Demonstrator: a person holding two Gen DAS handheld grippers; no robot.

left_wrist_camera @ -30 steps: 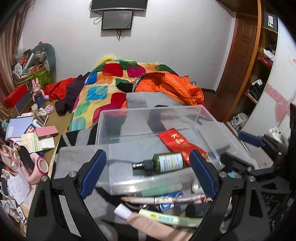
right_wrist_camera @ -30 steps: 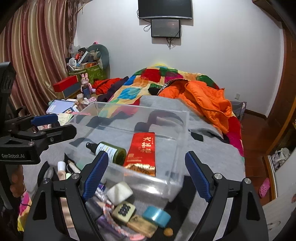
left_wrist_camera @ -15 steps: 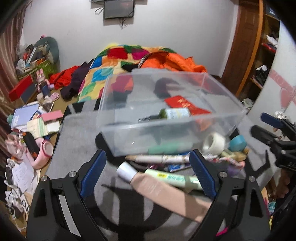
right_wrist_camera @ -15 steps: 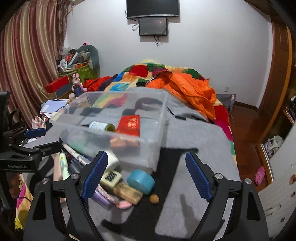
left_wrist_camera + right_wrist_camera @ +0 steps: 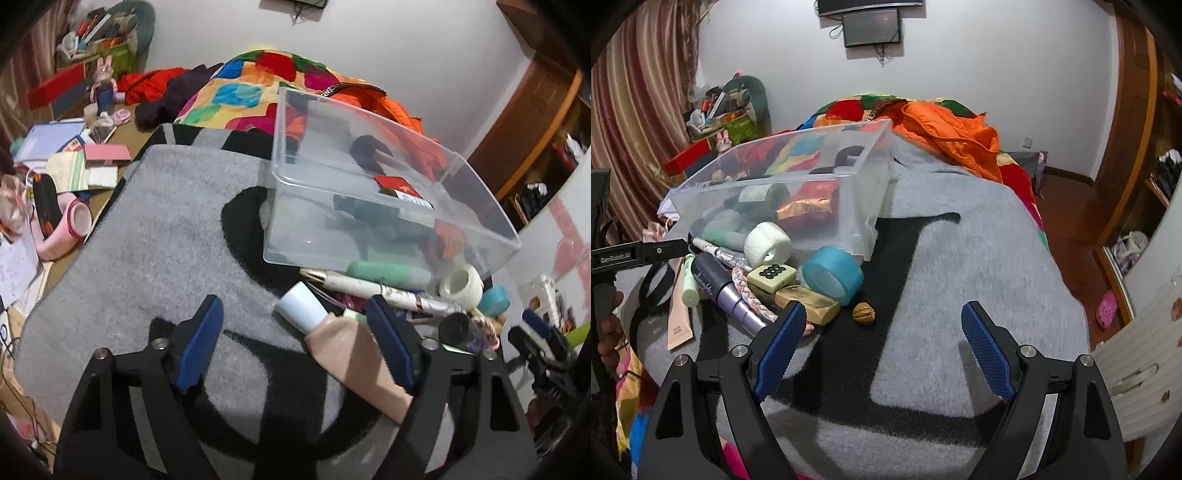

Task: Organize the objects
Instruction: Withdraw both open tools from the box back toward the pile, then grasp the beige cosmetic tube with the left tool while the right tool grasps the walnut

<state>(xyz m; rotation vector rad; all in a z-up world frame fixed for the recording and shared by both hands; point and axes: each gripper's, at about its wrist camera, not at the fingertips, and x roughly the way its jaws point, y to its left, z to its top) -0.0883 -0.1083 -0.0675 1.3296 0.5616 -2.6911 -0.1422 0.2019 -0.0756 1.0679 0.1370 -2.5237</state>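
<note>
A clear plastic bin (image 5: 476, 221) (image 5: 871, 184) stands on a grey and black blanket (image 5: 147, 240) (image 5: 960, 258). It holds a green bottle (image 5: 764, 194) and a red packet (image 5: 809, 206). Loose items lie in front of it: a beige tube with a white cap (image 5: 332, 332), a white tape roll (image 5: 768, 245), a blue tape roll (image 5: 833, 275), a mahjong tile (image 5: 772, 275), a purple tube (image 5: 720, 288), a walnut (image 5: 864, 313). My left gripper (image 5: 295, 343) is open just over the beige tube's cap. My right gripper (image 5: 882, 343) is open and empty, near the walnut.
A patchwork quilt (image 5: 251, 92) and an orange jacket (image 5: 949, 133) lie behind the bin. Books and clutter (image 5: 66, 162) cover a low table to the left. A wooden wardrobe (image 5: 1137, 147) stands at the right.
Both grippers have pulled back and tilted down from the bin toward the loose items. The left one has swung left, so the bin now sits to its right.
</note>
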